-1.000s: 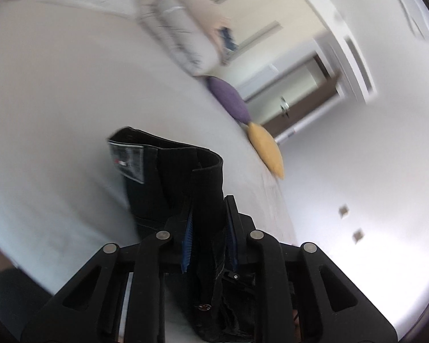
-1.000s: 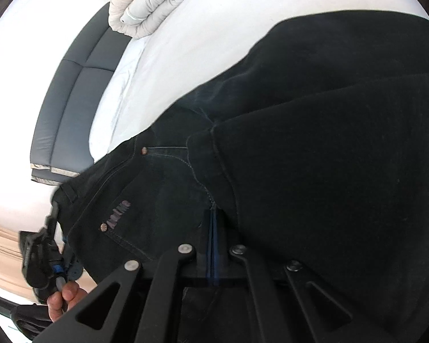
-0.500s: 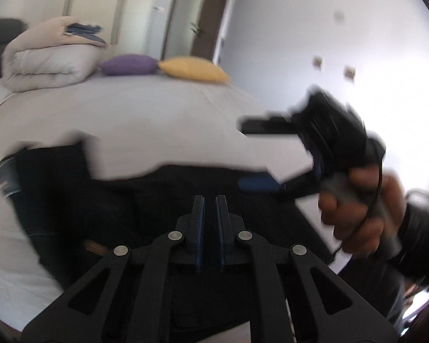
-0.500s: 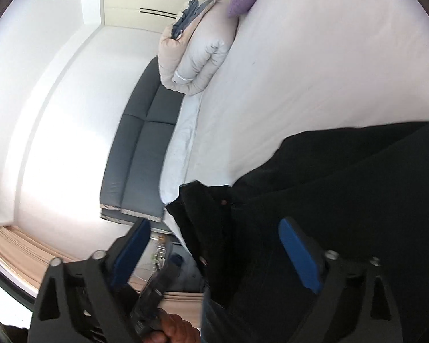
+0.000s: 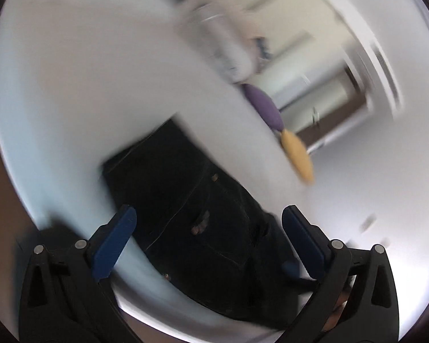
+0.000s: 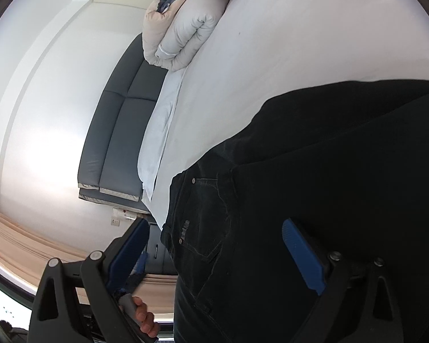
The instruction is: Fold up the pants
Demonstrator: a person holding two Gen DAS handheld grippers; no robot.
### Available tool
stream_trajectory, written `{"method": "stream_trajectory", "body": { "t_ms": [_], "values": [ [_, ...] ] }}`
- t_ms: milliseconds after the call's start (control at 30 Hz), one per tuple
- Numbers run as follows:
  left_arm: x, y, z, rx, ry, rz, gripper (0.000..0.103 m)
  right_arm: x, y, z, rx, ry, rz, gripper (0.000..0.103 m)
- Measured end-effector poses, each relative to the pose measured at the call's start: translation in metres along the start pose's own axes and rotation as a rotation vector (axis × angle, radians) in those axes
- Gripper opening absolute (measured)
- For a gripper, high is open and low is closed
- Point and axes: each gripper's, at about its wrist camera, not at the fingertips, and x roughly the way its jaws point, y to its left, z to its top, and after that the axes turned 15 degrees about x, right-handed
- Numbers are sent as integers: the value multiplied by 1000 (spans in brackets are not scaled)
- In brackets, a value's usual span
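Both claws stand wide with nothing pinched. The left claw (image 5: 208, 234) has just sprung apart; the black jeans (image 5: 191, 205) lie beyond and between its blue pads (image 5: 114, 240), clear of both, though the view is smeared. The right claw (image 6: 214, 254) also opened within the last second, and its wide jaws frame the folded jeans (image 6: 314, 185), pocket side showing, with neither pad on the cloth. The jeans rest flat on a white bed (image 6: 271, 57), near its edge. At the bed's far end sit a rolled duvet (image 6: 183, 31), a purple cushion (image 5: 263, 105) and a yellow cushion (image 5: 297, 154). A grey padded headboard (image 6: 120, 131) lines the wall; a hand (image 6: 143, 318) shows below.
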Motion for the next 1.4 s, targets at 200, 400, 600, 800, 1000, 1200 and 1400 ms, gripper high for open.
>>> {"method": "stream_trajectory", "body": {
  "t_ms": [200, 400, 600, 800, 1000, 1200, 1400],
  "values": [
    [22, 46, -13, -253, -2, -114, 103, -5, 1, -1, -1, 4, -12, 94],
    [44, 88, -12, -332, -11, -165, 93, 6, 4, 2, 7, 5, -36, 90],
    [43, 131, -10, -447, -14, -245, 61, 18, 10, 1, -9, 35, -45, 82],
    [47, 128, 0, -370, 3, -194, 14, 27, 7, 2, -9, 38, -61, 76],
    [40, 24, 34, 141, 12, -45, 11, 22, 0, 8, 10, 30, -44, 70],
    [61, -118, -20, 861, 94, 62, 11, 3, 1, 17, 15, -12, 0, 82],
    [90, -173, -114, 1257, 198, 97, 11, -22, 8, 15, -14, 9, 52, 96]
  ]
}}
